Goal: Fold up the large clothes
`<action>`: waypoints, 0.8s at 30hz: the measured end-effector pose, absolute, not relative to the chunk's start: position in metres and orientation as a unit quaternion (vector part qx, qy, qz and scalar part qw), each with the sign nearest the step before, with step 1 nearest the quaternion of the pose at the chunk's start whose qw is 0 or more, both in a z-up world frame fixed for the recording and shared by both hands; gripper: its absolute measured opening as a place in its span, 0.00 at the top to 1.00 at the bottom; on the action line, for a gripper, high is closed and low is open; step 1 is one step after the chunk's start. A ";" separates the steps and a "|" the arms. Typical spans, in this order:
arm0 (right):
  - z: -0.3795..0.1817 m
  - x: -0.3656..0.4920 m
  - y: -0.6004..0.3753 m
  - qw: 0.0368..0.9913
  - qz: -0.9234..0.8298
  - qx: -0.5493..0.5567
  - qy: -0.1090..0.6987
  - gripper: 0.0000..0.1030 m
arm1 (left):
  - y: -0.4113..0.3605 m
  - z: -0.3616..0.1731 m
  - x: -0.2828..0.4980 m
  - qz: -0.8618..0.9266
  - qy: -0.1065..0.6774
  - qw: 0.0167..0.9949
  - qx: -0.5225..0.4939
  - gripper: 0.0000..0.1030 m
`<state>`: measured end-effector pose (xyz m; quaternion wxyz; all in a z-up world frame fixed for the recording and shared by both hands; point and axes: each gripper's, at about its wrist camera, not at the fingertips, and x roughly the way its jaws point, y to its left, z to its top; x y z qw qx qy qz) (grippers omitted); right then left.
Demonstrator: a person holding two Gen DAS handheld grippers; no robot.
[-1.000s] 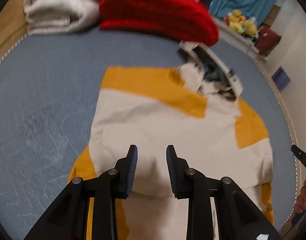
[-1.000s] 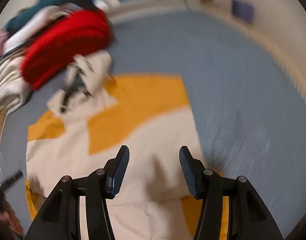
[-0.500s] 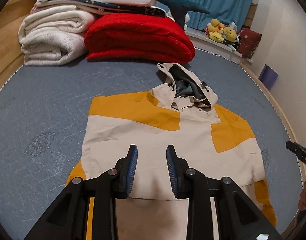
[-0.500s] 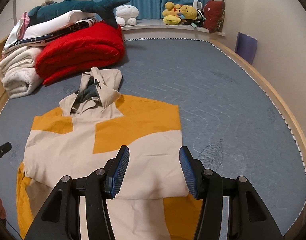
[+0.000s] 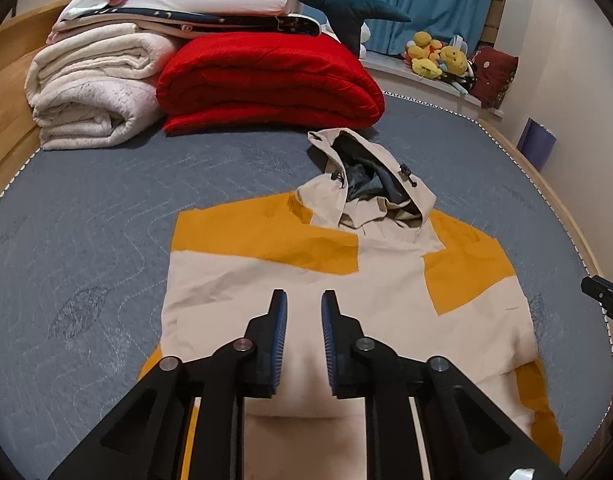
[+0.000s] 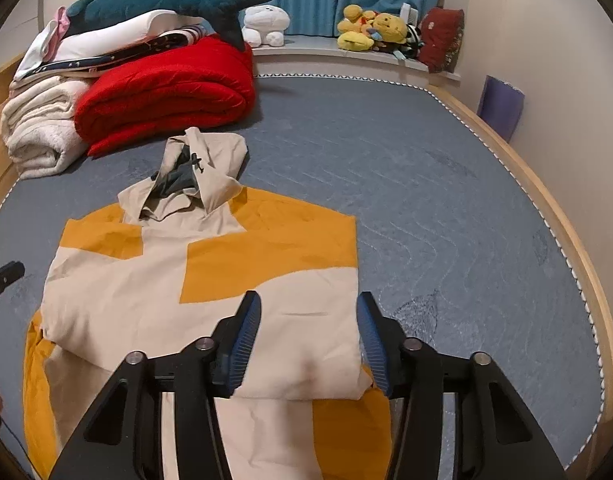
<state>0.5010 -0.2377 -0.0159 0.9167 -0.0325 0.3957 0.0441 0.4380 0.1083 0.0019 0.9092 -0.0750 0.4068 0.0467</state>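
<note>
Left gripper (image 5: 302, 316) and right gripper (image 6: 309, 316): fingers apart and closing, with nothing gripped, above the beige-and-orange hooded jacket (image 6: 210, 280), which lies partly folded on the blue bed (image 6: 426, 200); red quilt (image 6: 166, 88) beyond.

left gripper (image 5: 303, 312) jaws closing, right gripper (image 6: 308, 314) jaws closing

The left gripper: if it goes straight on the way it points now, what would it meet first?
Most likely the jacket. The left gripper, fingers closing on nothing, points down at the beige cloth of the folded body, well short of the hood. Depth is unclear.
</note>
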 end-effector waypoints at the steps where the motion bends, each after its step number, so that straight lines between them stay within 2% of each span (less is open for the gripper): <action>1: -0.015 0.503 -0.237 0.916 0.050 -0.031 0.397 0.68 | 0.110 0.002 0.443 0.047 0.408 0.908 -0.077 0.88; 2: -0.014 0.504 -0.237 0.915 0.054 -0.029 0.399 0.79 | 0.113 0.003 0.453 0.047 0.411 0.907 -0.082 0.88; 3: -0.014 0.506 -0.238 0.913 0.060 -0.023 0.402 0.85 | 0.116 0.004 0.466 0.046 0.413 0.905 -0.087 0.89; 5: -0.015 0.509 -0.239 0.913 0.063 -0.014 0.404 0.91 | 0.120 0.007 0.491 0.039 0.416 0.904 -0.095 0.90; 9: -0.018 0.515 -0.240 0.911 0.065 -0.008 0.408 0.91 | 0.119 0.010 0.559 0.025 0.423 0.903 -0.072 0.90; 14: -0.027 0.525 -0.237 0.903 0.078 -0.003 0.422 0.83 | 0.126 -0.003 0.652 -0.001 0.442 0.892 -0.089 0.90; 16: -0.031 0.530 -0.236 0.901 0.077 -0.003 0.428 0.72 | 0.127 -0.008 0.685 0.000 0.441 0.894 -0.082 0.90; 17: -0.032 0.532 -0.236 0.900 0.076 -0.003 0.430 0.59 | 0.127 -0.011 0.698 -0.003 0.443 0.893 -0.080 0.90; 18: -0.034 0.535 -0.236 0.899 0.075 -0.005 0.431 0.51 | 0.128 -0.016 0.715 -0.009 0.446 0.891 -0.082 0.90; 24: -0.043 0.546 -0.238 0.899 0.061 -0.011 0.433 0.51 | 0.144 -0.049 0.789 -0.008 0.460 0.880 -0.122 0.90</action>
